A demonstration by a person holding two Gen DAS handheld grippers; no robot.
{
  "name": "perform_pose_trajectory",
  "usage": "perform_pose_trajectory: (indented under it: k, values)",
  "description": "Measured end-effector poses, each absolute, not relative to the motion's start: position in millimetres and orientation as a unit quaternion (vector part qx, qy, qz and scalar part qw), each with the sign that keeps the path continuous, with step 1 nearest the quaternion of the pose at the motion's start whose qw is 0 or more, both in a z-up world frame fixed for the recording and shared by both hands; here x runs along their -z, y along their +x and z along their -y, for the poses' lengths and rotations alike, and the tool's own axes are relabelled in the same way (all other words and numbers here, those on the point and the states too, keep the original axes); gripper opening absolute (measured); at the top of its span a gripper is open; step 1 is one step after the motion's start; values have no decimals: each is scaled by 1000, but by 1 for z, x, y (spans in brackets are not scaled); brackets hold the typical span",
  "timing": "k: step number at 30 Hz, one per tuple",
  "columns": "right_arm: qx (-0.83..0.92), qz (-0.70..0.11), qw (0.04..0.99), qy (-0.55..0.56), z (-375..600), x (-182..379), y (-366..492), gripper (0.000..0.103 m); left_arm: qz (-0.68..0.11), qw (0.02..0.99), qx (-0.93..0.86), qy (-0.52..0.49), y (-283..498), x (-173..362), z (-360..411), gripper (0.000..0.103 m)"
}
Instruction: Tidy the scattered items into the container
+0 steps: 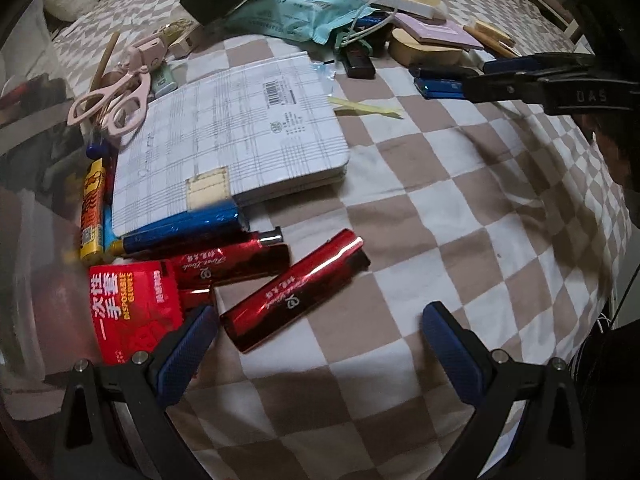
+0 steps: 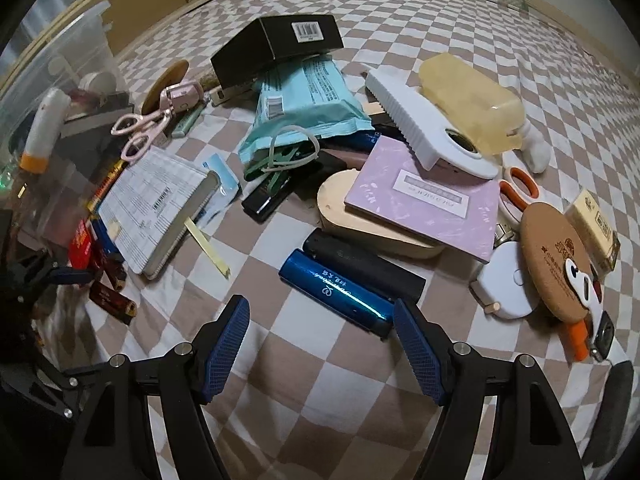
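Checkered beige-and-white bedding (image 2: 320, 364) carries the clutter. The right gripper (image 2: 320, 316) has its jaws spread wide with nothing between them; a blue metallic tube (image 2: 334, 290) lies just ahead, its near end beside the right finger. The left gripper (image 1: 320, 322) is also spread and empty, a red metallic tube (image 1: 294, 290) just ahead by its left finger. A clear plastic container (image 2: 52, 92) stands far off to the right gripper's left.

Bare checkered bedspread (image 2: 280, 360) lies open near both grippers. Farther off, a blue tube (image 2: 334, 290) and black tube (image 2: 364, 266) block the right gripper's (image 2: 320, 350) path; a red tube (image 1: 294, 290) and plaid notebook (image 1: 228, 136) crowd the left.
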State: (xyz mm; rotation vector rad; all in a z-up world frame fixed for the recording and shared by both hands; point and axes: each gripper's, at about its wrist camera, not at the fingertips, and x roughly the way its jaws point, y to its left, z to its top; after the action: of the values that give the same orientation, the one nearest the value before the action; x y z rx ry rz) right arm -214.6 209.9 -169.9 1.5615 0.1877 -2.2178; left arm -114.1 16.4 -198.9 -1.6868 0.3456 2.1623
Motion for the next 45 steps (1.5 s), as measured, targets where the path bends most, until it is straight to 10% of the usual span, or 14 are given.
perform_pose_trajectory:
  k: [12, 29, 45]
  values:
    - [796, -45, 204, 568, -222, 168, -217, 75, -132, 225, -739, -621, -113, 212, -21, 101]
    - [797, -176, 221, 533, -238, 188, -203, 61, -141, 248, -725, -627, -95, 198, -20, 36]
    - [763, -140, 307, 552, -206, 199, -205, 61, -169, 266, -726, -612, -75, 200, -25, 28]
